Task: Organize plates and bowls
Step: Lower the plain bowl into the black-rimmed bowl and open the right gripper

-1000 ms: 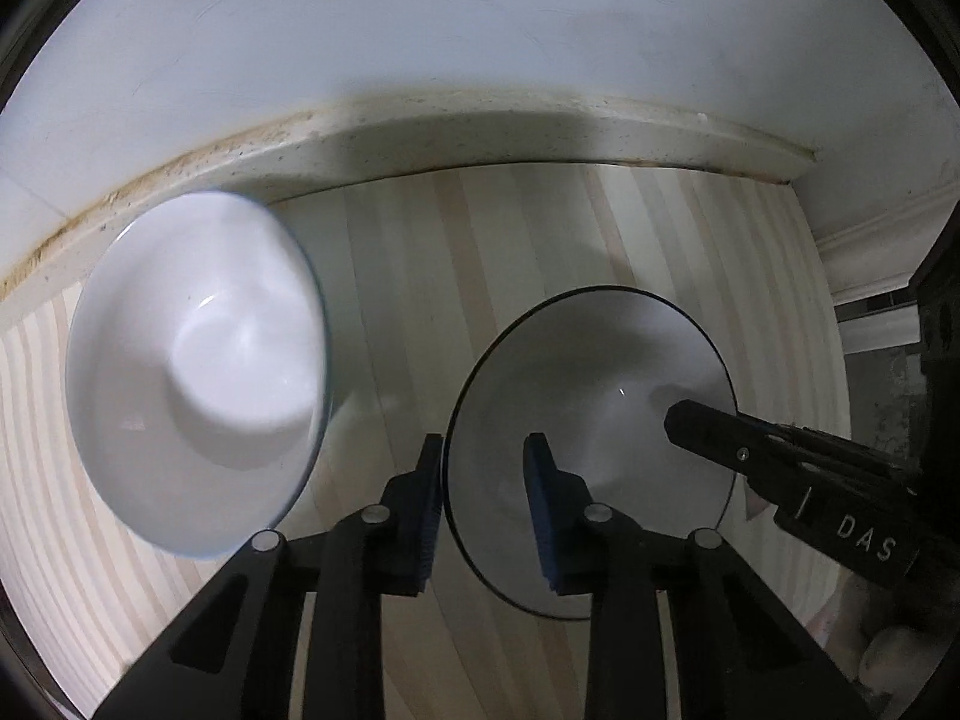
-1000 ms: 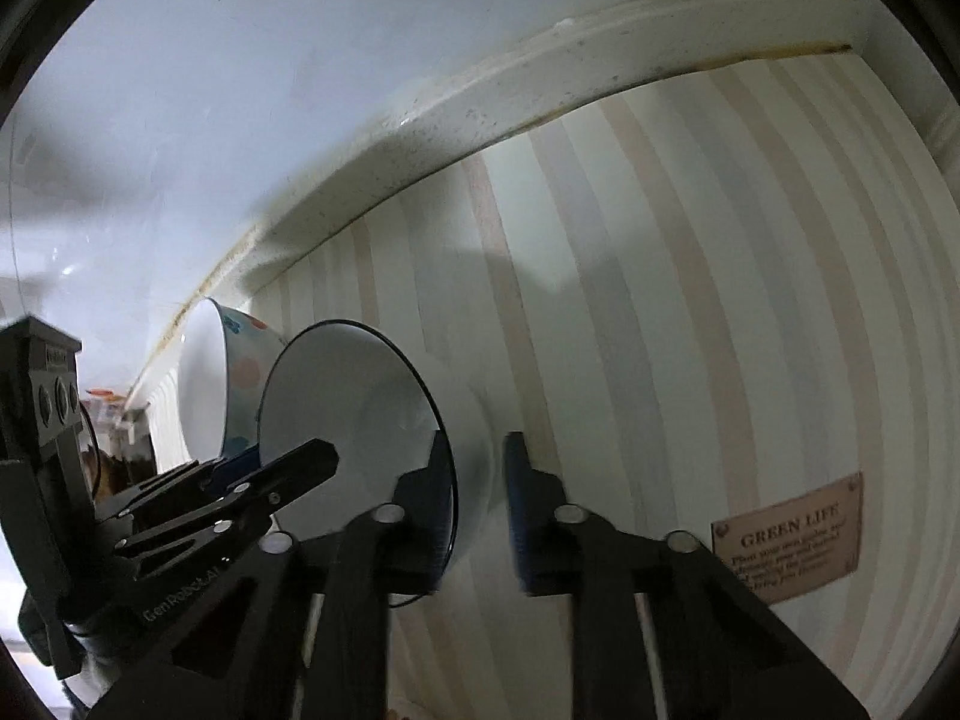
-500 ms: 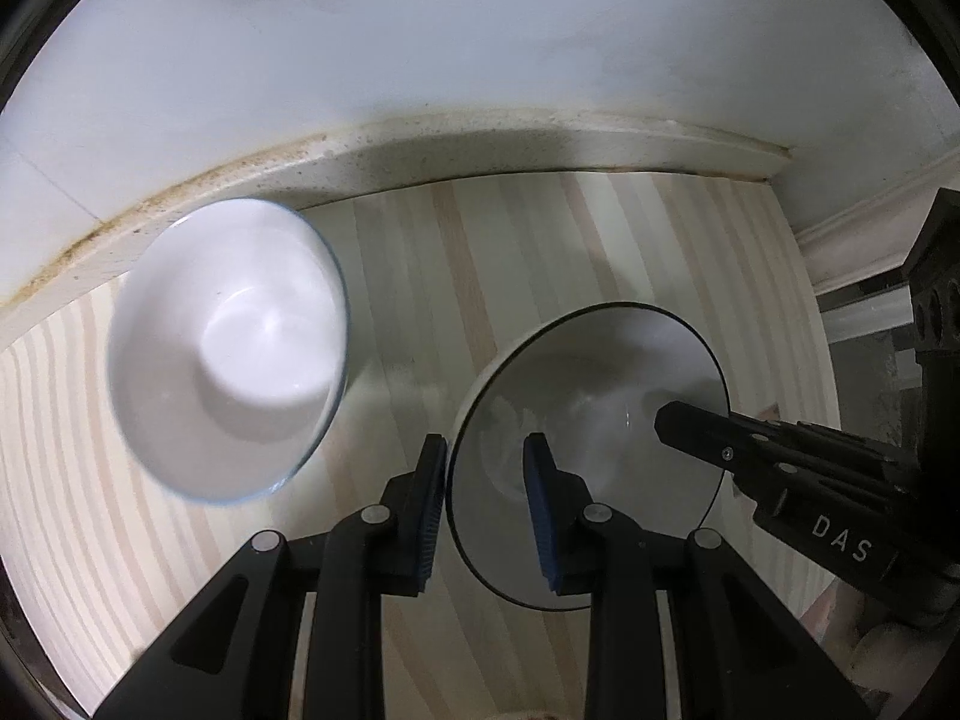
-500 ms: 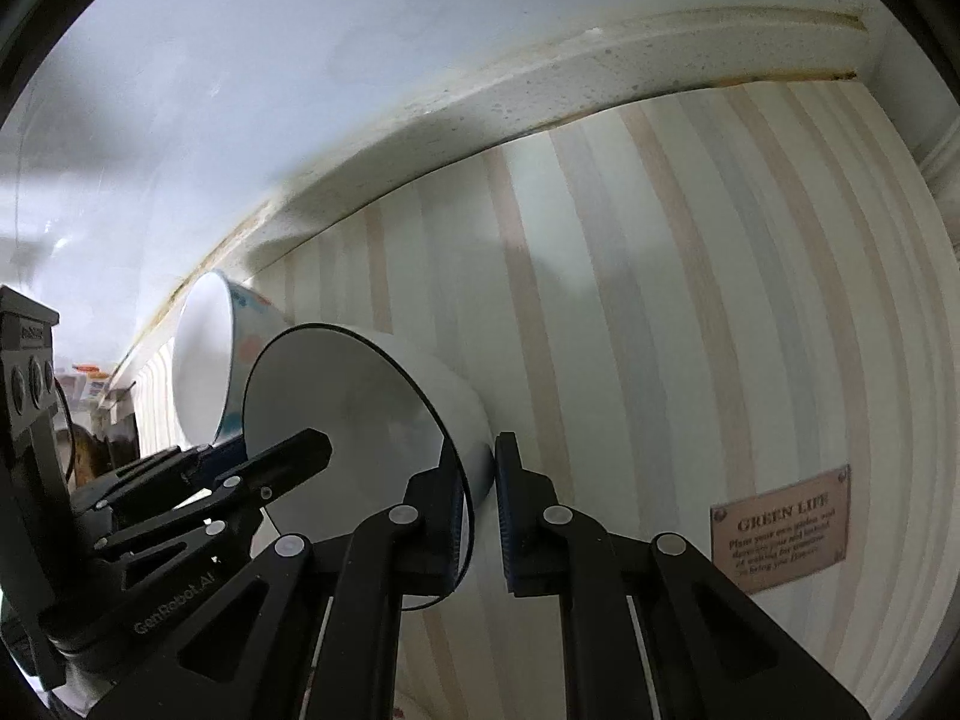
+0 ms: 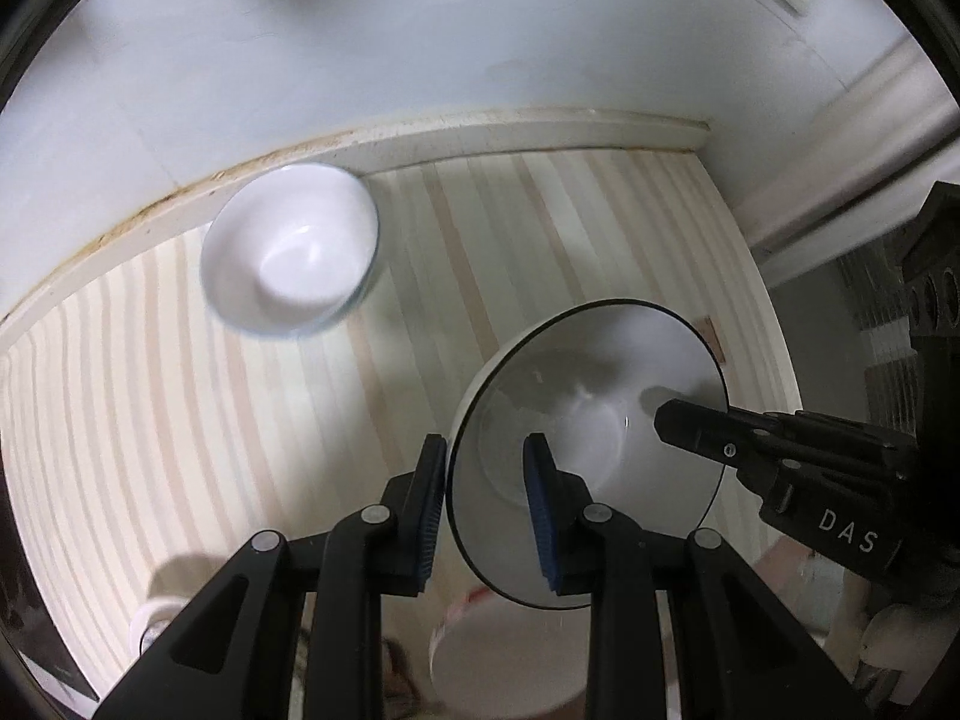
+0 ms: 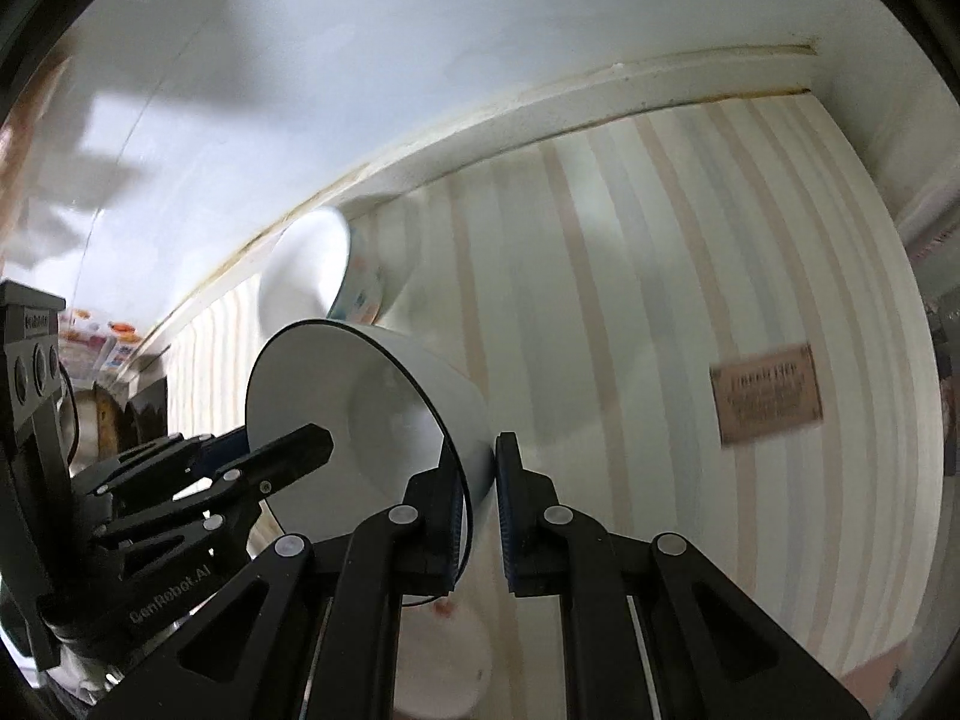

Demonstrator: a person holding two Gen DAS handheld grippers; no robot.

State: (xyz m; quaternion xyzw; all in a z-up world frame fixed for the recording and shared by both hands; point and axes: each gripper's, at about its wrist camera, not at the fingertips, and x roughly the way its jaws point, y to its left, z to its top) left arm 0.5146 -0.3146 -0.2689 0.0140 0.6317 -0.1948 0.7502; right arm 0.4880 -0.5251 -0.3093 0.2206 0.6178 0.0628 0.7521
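Patterned bowl sits near wall, perhaps touching it.

Striped mat in pale cream and beige bands is laid across the counter, reaching up to a raised, stained white ledge at the foot of the wall. White wall is seen behind it, with moulded trim at the right corner. A small brown label is seen flat on the mat, print blurred. At the far left of the right wrist view, a metal pot and colourful packaging are partly seen.
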